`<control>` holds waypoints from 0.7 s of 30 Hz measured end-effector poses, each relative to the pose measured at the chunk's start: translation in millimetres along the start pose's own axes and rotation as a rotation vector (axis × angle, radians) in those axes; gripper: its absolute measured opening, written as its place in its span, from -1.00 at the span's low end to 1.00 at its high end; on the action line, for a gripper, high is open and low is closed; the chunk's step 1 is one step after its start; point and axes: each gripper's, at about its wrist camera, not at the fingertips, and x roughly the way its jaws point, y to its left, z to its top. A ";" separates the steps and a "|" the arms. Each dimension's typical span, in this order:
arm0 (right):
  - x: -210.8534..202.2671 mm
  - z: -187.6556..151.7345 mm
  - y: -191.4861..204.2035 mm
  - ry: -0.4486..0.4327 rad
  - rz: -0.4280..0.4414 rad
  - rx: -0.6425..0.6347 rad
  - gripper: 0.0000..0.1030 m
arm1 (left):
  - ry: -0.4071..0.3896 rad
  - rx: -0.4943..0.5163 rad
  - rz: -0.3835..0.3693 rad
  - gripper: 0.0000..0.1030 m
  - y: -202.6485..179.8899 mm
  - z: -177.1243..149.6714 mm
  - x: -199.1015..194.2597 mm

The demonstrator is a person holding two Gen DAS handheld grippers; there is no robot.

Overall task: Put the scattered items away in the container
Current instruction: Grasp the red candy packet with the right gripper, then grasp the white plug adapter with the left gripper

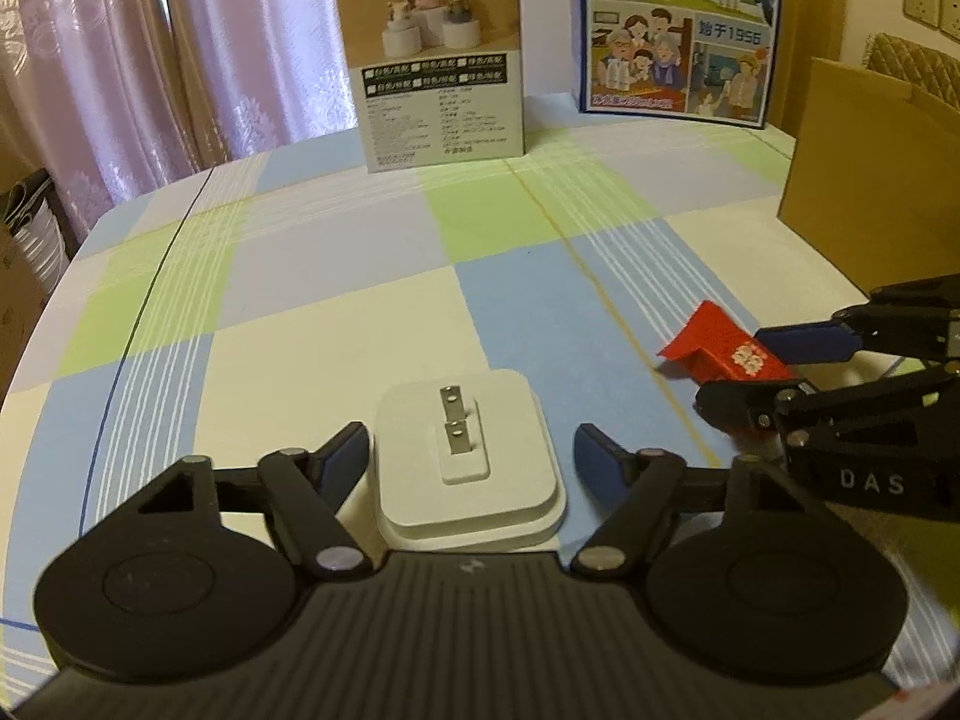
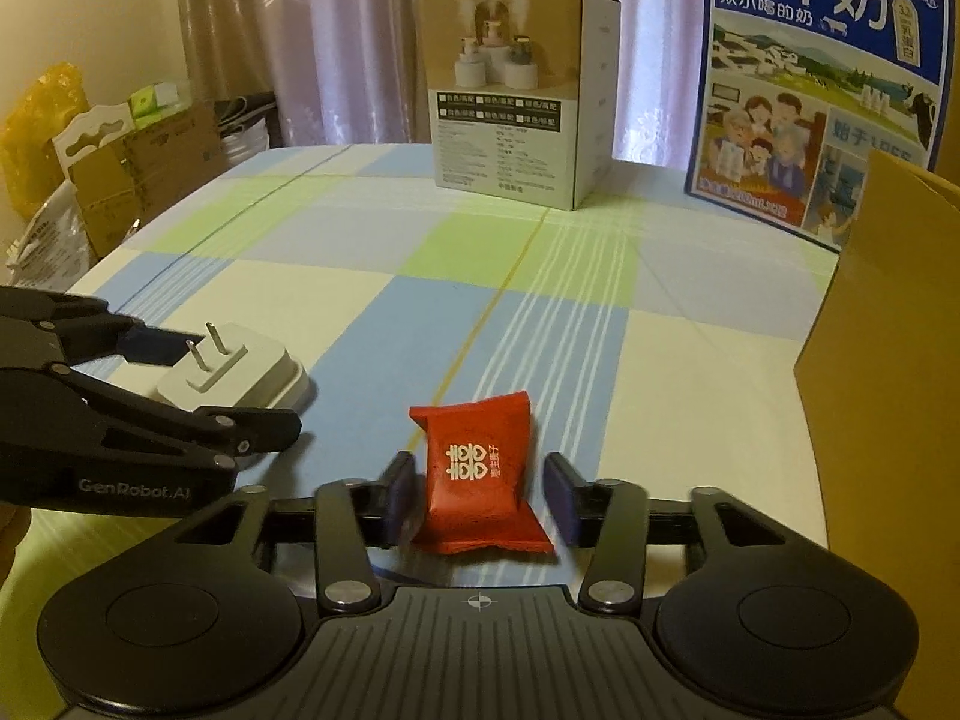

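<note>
A white plug adapter (image 1: 465,450) lies on the checked tablecloth with its two prongs up, between the open fingers of my left gripper (image 1: 471,450); the left pad is close to it, the right pad stands apart. It also shows in the right wrist view (image 2: 240,375). A red candy packet (image 2: 480,474) lies between the open fingers of my right gripper (image 2: 480,495), with gaps on both sides. The packet (image 1: 723,348) and the right gripper (image 1: 780,369) show at the right of the left wrist view. A brown cardboard box (image 1: 870,180) stands at the right.
A beige product box (image 1: 435,54) and a blue milk carton box (image 1: 678,30) stand at the table's far side, before pink curtains. Cardboard boxes and bags (image 2: 120,162) are stacked off the table's left edge. The brown box wall (image 2: 888,348) is close on the right.
</note>
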 end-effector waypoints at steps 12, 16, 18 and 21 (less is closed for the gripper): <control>-7.7 -4.6 5.3 0.027 -0.041 -0.015 -0.42 | 0.007 -0.058 -0.006 0.17 0.3 -10.2 -10.0; -26.5 -15.1 7.2 0.041 -0.041 0.022 -0.43 | 0.024 -0.098 -0.011 0.17 -4.7 -18.8 -26.7; -40.3 -21.3 8.2 0.044 -0.038 0.043 -0.43 | 0.024 -0.122 -0.017 0.17 -7.2 -23.4 -37.8; -63.3 -29.2 9.8 0.043 -0.038 0.070 -0.43 | 0.020 -0.142 -0.020 0.17 -13.6 -29.8 -57.4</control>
